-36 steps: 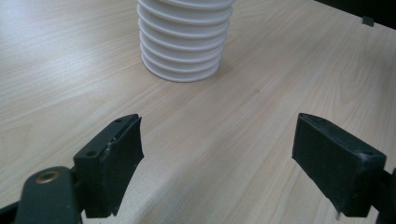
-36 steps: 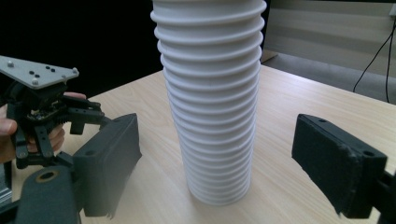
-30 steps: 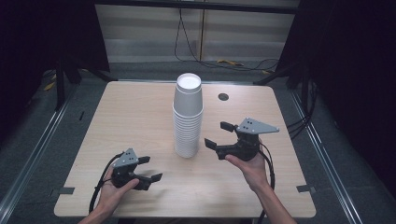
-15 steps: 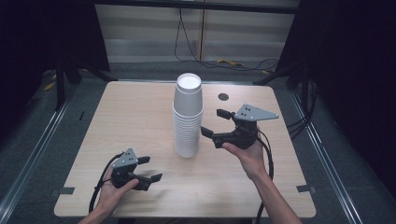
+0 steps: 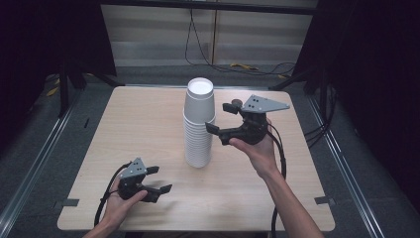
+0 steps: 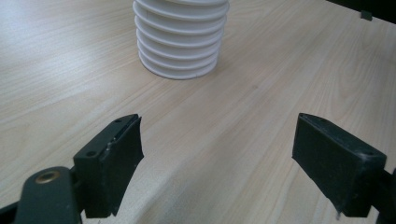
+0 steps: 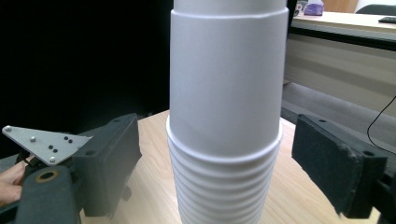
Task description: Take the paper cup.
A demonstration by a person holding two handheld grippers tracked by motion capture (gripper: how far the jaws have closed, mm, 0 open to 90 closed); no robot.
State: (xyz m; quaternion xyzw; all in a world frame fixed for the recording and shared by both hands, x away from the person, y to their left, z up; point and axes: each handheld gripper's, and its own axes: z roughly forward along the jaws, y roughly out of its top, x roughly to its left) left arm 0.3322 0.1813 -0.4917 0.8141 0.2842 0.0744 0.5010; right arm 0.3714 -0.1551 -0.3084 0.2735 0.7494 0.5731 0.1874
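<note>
Stack of nested white paper cups (image 5: 199, 124) stands upright on the pale wooden table (image 5: 124, 129). Right gripper (image 5: 219, 120) hangs beside it, jaws spread wide — nothing held. Left gripper (image 5: 159, 179) rests apart, jaws parted and empty.

Left claw (image 5: 159, 179) rests low in the left hand (image 5: 119, 203), jaws apart and empty. Right claw (image 5: 219, 118), raised in the right hand (image 5: 257, 148), points leftward with jaws spread wide.

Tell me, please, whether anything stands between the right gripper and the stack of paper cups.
Nothing visible does. The right gripper is raised beside the upper part of the cup stack, jaws open, with the top cup directly between them and only air in the gap.
</note>
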